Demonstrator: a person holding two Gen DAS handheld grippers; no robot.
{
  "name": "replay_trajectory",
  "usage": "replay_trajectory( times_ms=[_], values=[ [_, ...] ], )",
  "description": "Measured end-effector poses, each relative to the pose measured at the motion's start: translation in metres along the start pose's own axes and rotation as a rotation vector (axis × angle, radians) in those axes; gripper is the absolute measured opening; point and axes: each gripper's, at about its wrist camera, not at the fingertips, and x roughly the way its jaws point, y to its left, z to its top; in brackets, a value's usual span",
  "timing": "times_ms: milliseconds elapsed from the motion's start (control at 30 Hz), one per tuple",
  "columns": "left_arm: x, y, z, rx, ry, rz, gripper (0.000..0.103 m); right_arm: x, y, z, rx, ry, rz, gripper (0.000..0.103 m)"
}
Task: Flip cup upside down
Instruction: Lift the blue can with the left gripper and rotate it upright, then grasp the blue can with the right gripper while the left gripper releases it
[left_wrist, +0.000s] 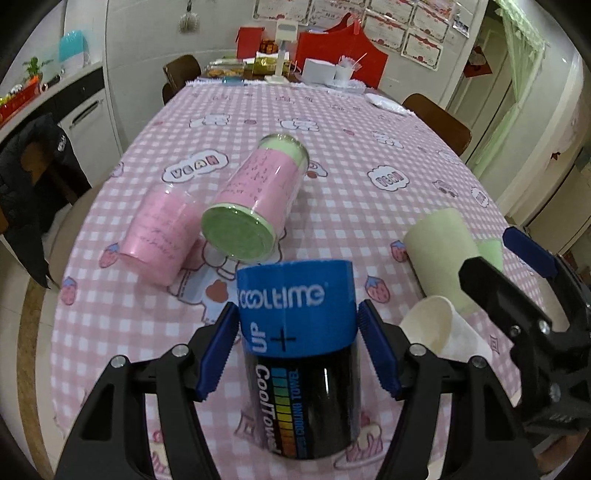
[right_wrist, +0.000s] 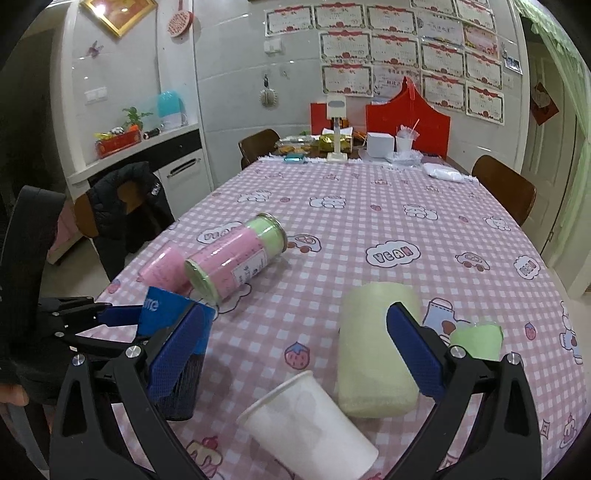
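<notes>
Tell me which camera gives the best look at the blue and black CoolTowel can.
The left wrist view. The CoolTowel can sits centred between the left gripper pads, its label readable. The right wrist view shows only part of the can at the left, mostly hidden behind a blue finger of the right gripper.

The left gripper (left_wrist: 297, 347) reaches forward and low, its blue-padded fingers (left_wrist: 218, 354) parted, one on each side of what stands between them, narrow gaps showing. The right gripper (right_wrist: 299, 350) hovers beside it, fingers (right_wrist: 415, 349) spread wide and gripping nothing.
</notes>
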Motion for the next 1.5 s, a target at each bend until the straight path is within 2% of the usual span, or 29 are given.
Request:
replay_trajectory(
  times_ms=[133, 300, 500, 667, 733, 833, 1033, 1233, 1433, 1467, 1500],
  values=[
    [0.018, 0.007, 0.004, -0.010, 0.027, -0.012, 0.066, 0.013, 0.000, 0.003, 0.000, 0.026, -0.013, 0.095],
    [0.021, 0.016, 0.008, -0.037, -0.004, -0.017, 0.066, 0.022, 0.004, 0.006, 0.004, 0.051, -0.012, 0.095],
    [-0.001, 0.028, 0.005, -0.068, -0.064, -0.016, 0.066, 0.020, 0.013, 0.014, 0.014, 0.061, 0.010, 0.095],
    [-0.026, 0.048, -0.003, -0.097, -0.125, 0.034, 0.066, 0.023, 0.036, 0.022, -0.003, 0.087, 0.064, 0.095],
    [-0.036, 0.058, -0.007, -0.110, -0.153, 0.083, 0.066, 0.031, 0.045, 0.023, 0.000, 0.117, 0.097, 0.095],
    [-0.045, 0.074, -0.012, -0.135, -0.179, 0.138, 0.066, 0.050, 0.056, 0.021, 0.033, 0.208, 0.172, 0.095],
    [-0.044, 0.101, -0.019, -0.176, -0.176, 0.169, 0.066, 0.082, 0.068, 0.008, 0.059, 0.363, 0.203, 0.095],
    [-0.034, 0.108, -0.023, -0.169, -0.174, 0.190, 0.066, 0.098, 0.069, 0.004, 0.076, 0.425, 0.190, 0.095],
    [-0.030, 0.112, -0.024, -0.168, -0.178, 0.190, 0.066, 0.112, 0.071, 0.004, 0.074, 0.458, 0.184, 0.091],
    [-0.029, 0.113, -0.024, -0.169, -0.177, 0.188, 0.066, 0.115, 0.071, 0.003, 0.072, 0.461, 0.185, 0.088],
    [-0.029, 0.113, -0.024, -0.169, -0.177, 0.189, 0.066, 0.116, 0.071, 0.003, 0.070, 0.466, 0.182, 0.077]
  ],
)
